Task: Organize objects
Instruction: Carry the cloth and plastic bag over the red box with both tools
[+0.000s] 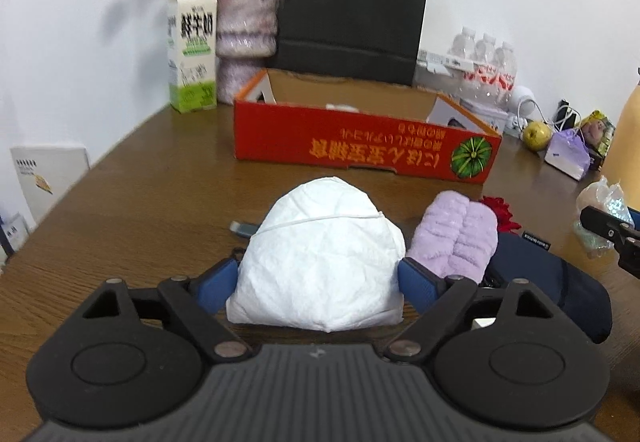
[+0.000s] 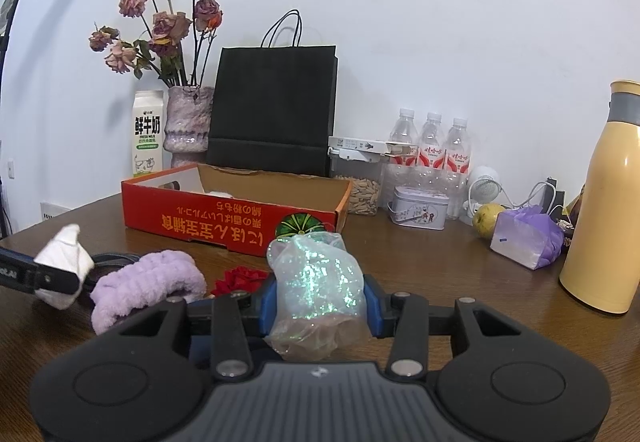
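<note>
My left gripper (image 1: 320, 282) is shut on a white folded mask (image 1: 320, 254), held just above the table; the mask also shows in the right wrist view (image 2: 64, 262). My right gripper (image 2: 318, 302) is shut on a glittery clear plastic bag (image 2: 320, 282), which shows at the right edge of the left wrist view (image 1: 600, 206). An open red cardboard box (image 1: 360, 146) stands ahead of both grippers, and also shows in the right wrist view (image 2: 224, 218). A fluffy purple headband (image 1: 456, 238) (image 2: 144, 282), a red flower (image 2: 240, 278) and a dark blue pouch (image 1: 560, 282) lie between the grippers.
Behind the box stand a milk carton (image 1: 192, 50), a vase of dried roses (image 1: 246, 30) and a black paper bag (image 1: 352, 14). On the right are water bottles (image 2: 432, 150), a tin (image 2: 420, 208), an apple (image 2: 486, 220), a purple packet (image 2: 524, 238) and a yellow flask (image 2: 604, 202).
</note>
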